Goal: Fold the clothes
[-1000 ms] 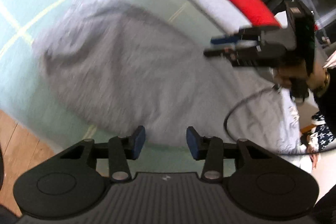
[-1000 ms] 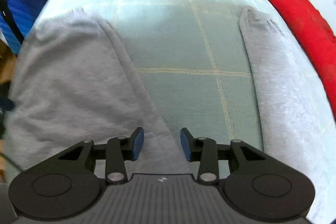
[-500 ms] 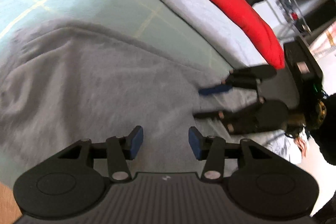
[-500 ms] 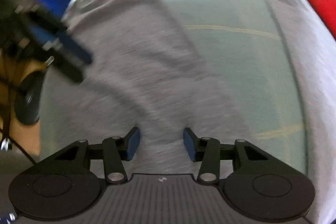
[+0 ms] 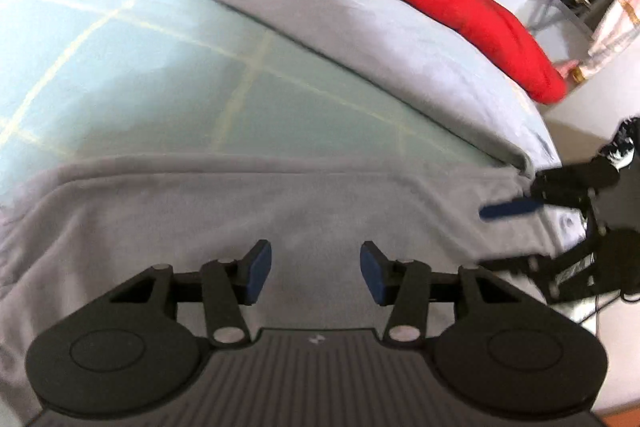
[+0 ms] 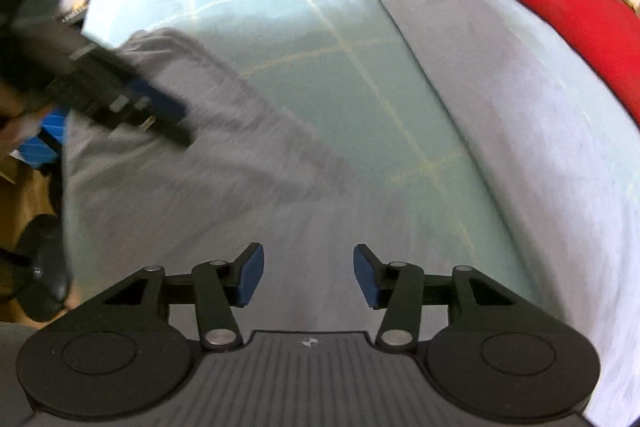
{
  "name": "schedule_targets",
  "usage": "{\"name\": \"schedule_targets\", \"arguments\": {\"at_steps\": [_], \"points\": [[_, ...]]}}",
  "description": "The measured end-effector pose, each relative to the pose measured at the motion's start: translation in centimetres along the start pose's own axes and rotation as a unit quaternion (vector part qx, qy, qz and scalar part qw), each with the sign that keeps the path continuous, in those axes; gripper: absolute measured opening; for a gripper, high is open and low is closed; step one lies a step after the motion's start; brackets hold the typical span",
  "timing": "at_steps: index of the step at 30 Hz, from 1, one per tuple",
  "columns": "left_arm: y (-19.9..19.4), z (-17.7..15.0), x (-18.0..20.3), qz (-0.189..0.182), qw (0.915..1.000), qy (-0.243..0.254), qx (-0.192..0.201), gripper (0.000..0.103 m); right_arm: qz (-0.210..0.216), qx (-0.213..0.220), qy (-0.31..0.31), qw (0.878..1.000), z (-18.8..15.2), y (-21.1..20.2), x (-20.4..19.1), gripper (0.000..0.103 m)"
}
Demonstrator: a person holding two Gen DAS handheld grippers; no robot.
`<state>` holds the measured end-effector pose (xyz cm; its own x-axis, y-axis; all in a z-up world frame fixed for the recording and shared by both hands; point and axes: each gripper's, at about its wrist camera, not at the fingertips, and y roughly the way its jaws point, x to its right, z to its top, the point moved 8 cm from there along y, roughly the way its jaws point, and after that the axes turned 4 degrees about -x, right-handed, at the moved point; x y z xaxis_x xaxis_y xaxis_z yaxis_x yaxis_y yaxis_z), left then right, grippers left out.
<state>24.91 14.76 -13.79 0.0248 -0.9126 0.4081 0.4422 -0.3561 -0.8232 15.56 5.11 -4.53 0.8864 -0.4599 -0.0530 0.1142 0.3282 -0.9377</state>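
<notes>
Grey trousers (image 6: 224, 195) lie spread on the bed (image 6: 320, 75), legs splayed apart, and within the last second both tongs, left (image 5: 316, 273) and right (image 6: 308, 275), have swung low over the waist end, released and empty, probably lining up a fold.

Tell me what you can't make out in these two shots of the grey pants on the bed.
- Pants waistband: both views, hidden below each camera's own tool.
- Left leg: right wrist view, motion-blurred and partly covered by the left tool.
- Right tool: left wrist view, cut off by the right edge; lower finger blurred.
- Red cloth: what it is; cut off by the edge in both views.
</notes>
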Motion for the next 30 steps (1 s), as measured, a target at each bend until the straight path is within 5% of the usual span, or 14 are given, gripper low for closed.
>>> {"name": "schedule_targets", "arguments": {"at_steps": [8, 13, 20, 27, 30], "points": [[3.7, 0.8, 0.4, 0.113, 0.9907, 0.074, 0.012, 0.053, 0.013, -0.008, 0.075, 0.997, -7.9, 1.2, 0.1, 0.061], [2.0, 3.0, -2.1, 0.199, 0.9795, 0.028, 0.012, 0.049, -0.007, 0.052, 0.135, 0.99, -7.6, 1.6, 1.9, 0.066], [-0.7, -1.8, 0.3, 0.165, 0.9858, 0.025, -0.015, 0.056, 0.008, 0.092, 0.181, 0.979, -8.6, -0.5, 3.7, 0.071], [-1.0, -7.3, -0.4, 0.153, 0.987, 0.01, -0.047, 0.057, -0.062, 0.116, 0.242, 0.961, -6.9, 1.6, 8.9, 0.075], [-1.8, -7.4, -1.0, 0.147, 0.9874, 0.021, -0.056, 0.058, -0.068, 0.127, 0.239, 0.96, -4.2, 3.2, 9.2, 0.093]]}}
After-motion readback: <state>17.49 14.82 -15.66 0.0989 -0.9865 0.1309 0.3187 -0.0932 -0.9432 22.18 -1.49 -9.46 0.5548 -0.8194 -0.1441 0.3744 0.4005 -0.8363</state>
